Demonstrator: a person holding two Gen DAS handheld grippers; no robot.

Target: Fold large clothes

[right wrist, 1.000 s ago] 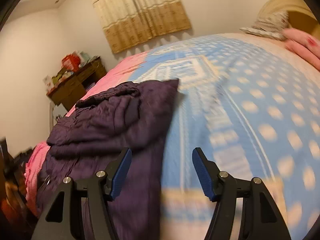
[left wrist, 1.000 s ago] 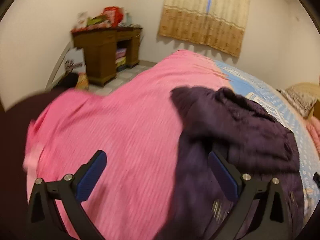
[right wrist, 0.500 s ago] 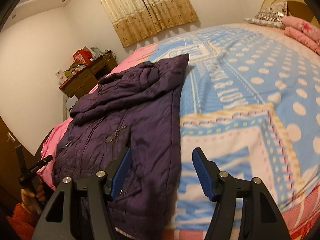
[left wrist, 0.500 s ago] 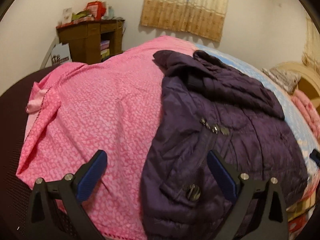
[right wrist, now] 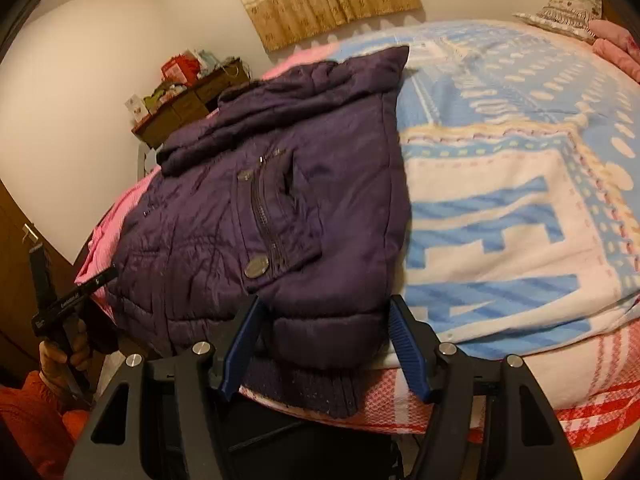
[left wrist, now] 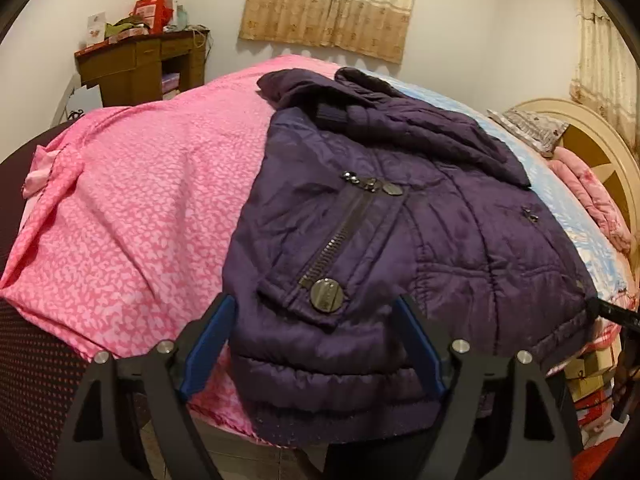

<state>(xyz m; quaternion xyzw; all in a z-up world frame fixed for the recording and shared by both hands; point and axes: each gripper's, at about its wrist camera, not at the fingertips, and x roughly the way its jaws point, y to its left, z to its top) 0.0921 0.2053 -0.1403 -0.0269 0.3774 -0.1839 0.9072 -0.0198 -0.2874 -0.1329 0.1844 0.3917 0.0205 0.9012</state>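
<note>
A dark purple padded jacket [left wrist: 400,220] lies spread on the bed, its ribbed hem hanging over the near edge, sleeves folded across its far part. It also shows in the right wrist view [right wrist: 280,208]. My left gripper [left wrist: 316,344] is open, its blue pads straddling the jacket's near left hem corner by a round snap button [left wrist: 327,295]. My right gripper [right wrist: 324,344] is open, its pads on either side of the jacket's near right hem corner. The left gripper [right wrist: 74,300] shows at the left edge of the right wrist view.
A pink bedspread [left wrist: 140,208] covers the left of the bed, a blue patterned blanket [right wrist: 520,152] the right. A wooden desk [left wrist: 140,66] with clutter stands by the far wall. Pillows [left wrist: 532,128] and a headboard [left wrist: 592,148] lie at right.
Both grippers have pulled back and down to the near edge of the bed, and each now straddles a hem corner of the jacket. Both stay open.
</note>
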